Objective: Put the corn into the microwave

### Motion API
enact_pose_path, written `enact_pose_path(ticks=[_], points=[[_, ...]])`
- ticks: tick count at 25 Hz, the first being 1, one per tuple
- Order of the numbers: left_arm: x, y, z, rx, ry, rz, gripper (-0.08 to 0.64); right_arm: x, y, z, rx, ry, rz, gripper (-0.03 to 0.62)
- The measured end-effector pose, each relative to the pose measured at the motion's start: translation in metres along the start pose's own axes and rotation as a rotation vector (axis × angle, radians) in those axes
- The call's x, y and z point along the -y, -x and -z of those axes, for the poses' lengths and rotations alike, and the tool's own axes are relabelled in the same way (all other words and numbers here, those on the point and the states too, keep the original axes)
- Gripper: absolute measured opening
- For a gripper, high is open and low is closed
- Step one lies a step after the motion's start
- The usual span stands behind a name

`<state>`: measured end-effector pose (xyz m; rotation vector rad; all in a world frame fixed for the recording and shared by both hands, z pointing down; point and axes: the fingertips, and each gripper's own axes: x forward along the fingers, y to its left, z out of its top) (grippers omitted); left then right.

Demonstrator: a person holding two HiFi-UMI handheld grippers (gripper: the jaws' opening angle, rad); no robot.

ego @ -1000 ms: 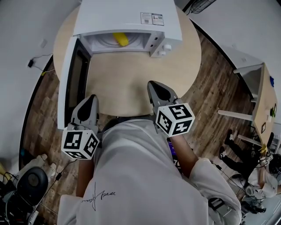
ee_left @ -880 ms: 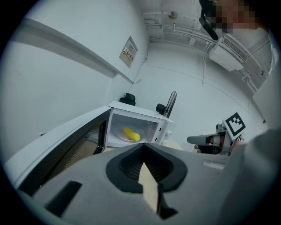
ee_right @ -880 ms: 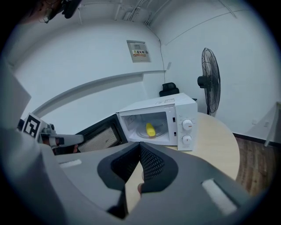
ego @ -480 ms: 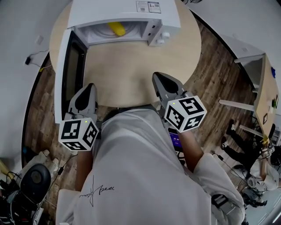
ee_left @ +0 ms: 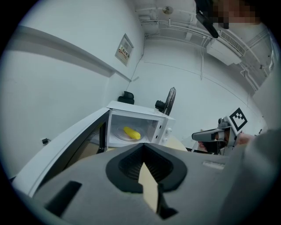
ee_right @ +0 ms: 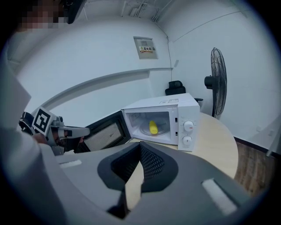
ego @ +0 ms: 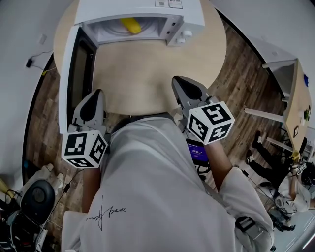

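A yellow corn cob (ego: 130,24) lies on the turntable inside the white microwave (ego: 189,15), which stands at the far side of the round table. Its door (ego: 74,74) hangs wide open to the left. The corn (ee_left: 131,132) shows through the opening in the left gripper view, and the corn (ee_right: 153,127) shows there in the right gripper view as well. My left gripper (ego: 95,93) is at the table's near edge beside the door, jaws shut and empty. My right gripper (ego: 179,80) is over the near edge too, jaws shut with nothing in them.
The round wooden table (ego: 147,74) is bare between the microwave and the grippers. A standing fan (ee_right: 215,83) is behind the microwave. Another table (ego: 295,108) stands to the right. Cables and gear lie on the floor (ego: 34,197) at the left.
The microwave sits a little higher in the head view. The right gripper's cube has drifted slightly right. Both grippers stay shut near the table's near edge.
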<state>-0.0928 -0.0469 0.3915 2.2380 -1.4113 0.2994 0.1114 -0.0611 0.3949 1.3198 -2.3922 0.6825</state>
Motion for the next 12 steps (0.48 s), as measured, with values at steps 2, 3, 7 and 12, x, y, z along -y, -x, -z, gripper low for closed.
enact_pose_path(ticks=[2,3,7,12], points=[[-0.002,0.001,0.002,-0.005,0.005,-0.006,-0.009,0.002,0.001,0.000,0.005,-0.002,0.009,0.012],[-0.003,0.001,0.002,-0.006,0.008,-0.009,-0.009,0.002,0.001,0.000,0.006,-0.001,0.010,0.011],[-0.006,0.001,0.003,-0.007,0.019,-0.016,-0.009,-0.002,-0.003,0.003,-0.010,0.002,0.001,0.011],[-0.005,0.001,0.007,-0.024,0.024,-0.007,-0.011,-0.015,-0.006,0.006,-0.009,0.015,-0.050,0.011]])
